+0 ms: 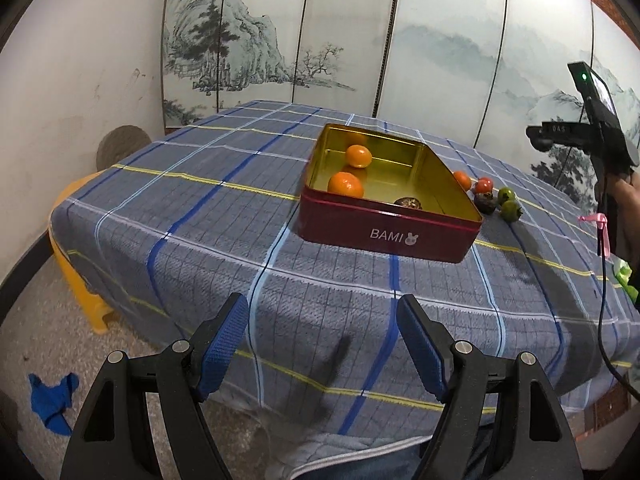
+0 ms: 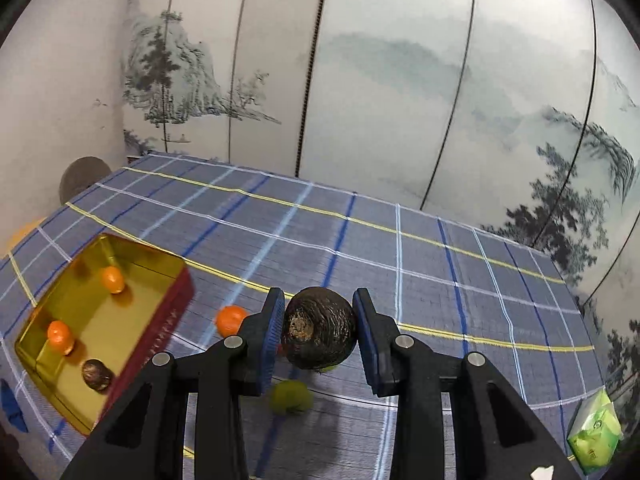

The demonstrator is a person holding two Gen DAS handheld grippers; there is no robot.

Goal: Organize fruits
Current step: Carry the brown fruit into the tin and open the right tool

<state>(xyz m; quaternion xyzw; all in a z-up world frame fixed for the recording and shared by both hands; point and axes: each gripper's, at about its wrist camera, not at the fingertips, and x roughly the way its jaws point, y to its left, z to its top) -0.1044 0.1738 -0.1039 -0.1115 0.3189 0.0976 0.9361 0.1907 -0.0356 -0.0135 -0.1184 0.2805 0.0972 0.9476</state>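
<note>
A bench [image 1: 200,216] under a blue plaid cloth [image 2: 400,264] fills both views, with a painted screen [image 1: 400,40] standing behind it. On the cloth sits a red tin [image 1: 384,232] with a gold inside (the word BAMI is printed on its near wall). In the tin lie two oranges, one toward the back [image 1: 359,155] and one nearer the front left [image 1: 345,185], and a dark brown fruit [image 1: 408,203] by the front wall; the right wrist view shows the same three, the dark one [image 2: 96,374] nearest the camera. Just beyond the tin's right side a small cluster rests on the cloth: a third orange [image 1: 463,180], a red fruit [image 1: 484,185], another dark fruit [image 1: 485,203] and two green fruits [image 1: 511,209] close together. The left gripper [image 1: 320,316] hangs over the near edge of the bench, well apart from the tin, its blue-padded fingers [image 1: 224,340] spread wide with nothing between them. The right gripper [image 2: 319,326] is raised above the cloth to the right of the tin, its fingers [image 2: 269,340] clamped on a dark brown fruit [image 2: 318,328]; a green fruit [image 2: 291,397], blurred, lies on the cloth below it, and an orange [image 2: 230,319] sits just left of the fingers. A green packet [image 2: 594,436] lies at the bench's right corner.
</note>
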